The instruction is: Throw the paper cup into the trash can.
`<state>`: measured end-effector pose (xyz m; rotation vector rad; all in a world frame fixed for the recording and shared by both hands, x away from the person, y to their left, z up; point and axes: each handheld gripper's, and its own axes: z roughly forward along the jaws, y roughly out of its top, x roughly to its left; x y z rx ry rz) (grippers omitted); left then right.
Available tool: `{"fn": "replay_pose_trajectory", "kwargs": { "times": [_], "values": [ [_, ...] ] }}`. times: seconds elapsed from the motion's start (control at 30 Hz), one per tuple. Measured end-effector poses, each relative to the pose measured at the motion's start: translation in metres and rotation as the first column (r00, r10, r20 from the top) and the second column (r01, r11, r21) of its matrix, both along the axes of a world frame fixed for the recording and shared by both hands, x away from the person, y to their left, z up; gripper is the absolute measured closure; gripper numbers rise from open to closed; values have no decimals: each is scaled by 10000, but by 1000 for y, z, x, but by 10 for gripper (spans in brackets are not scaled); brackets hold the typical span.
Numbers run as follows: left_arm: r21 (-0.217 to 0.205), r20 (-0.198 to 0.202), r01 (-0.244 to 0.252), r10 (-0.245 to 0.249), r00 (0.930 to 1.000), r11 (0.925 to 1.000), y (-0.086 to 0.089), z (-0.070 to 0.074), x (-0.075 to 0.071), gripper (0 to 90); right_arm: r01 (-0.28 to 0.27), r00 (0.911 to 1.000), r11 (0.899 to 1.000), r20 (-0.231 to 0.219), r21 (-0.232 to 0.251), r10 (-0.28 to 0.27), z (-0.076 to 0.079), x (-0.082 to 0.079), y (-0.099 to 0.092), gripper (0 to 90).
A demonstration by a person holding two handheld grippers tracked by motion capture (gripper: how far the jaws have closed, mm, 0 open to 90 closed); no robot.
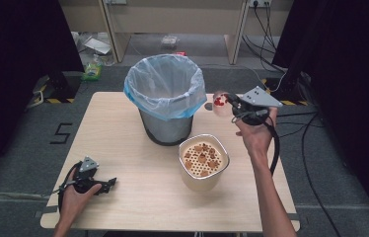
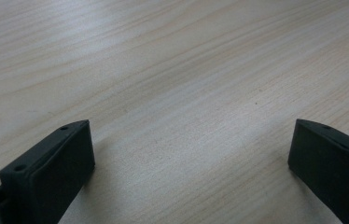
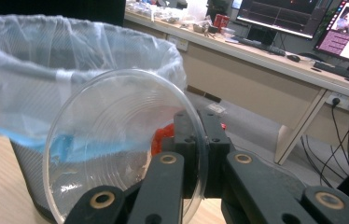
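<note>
High view: the right gripper (image 1: 230,104) has its fingers clamped on the rim of a clear round plastic cup (image 1: 220,103), just right of the bag-lined grey waste bin (image 1: 165,94); the left gripper (image 1: 104,184) rests wide open, empty, on the counter (image 1: 123,148).

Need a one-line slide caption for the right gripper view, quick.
Right gripper shut on a clear plastic lid, held on edge beside the bag-lined waste bin.

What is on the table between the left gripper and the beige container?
Nothing: the high view shows bare table between the left gripper and the beige container.
</note>
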<state>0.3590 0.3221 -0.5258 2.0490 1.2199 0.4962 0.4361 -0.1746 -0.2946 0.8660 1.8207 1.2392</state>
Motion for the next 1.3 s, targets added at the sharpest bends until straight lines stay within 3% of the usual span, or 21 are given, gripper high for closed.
{"fn": "replay_pose_trajectory", "kwargs": {
  "times": [0.37,0.67,1.03,1.3],
  "values": [
    [-8,2,-5,5,10000,10000,0,0,0,0,11,10000,10000,12,19,-11,34,14,2,882],
    [-22,12,-3,3,10000,10000,0,0,0,0,-292,9995,9996,128,47,291,64,25,17,882],
    [-21,11,-3,3,10000,10000,0,0,0,0,-917,9958,9957,14,93,917,69,43,57,881],
    [-19,8,-3,3,10000,10000,0,0,0,0,-1420,9892,9897,-386,-168,1413,67,67,98,864]
  ]
}}
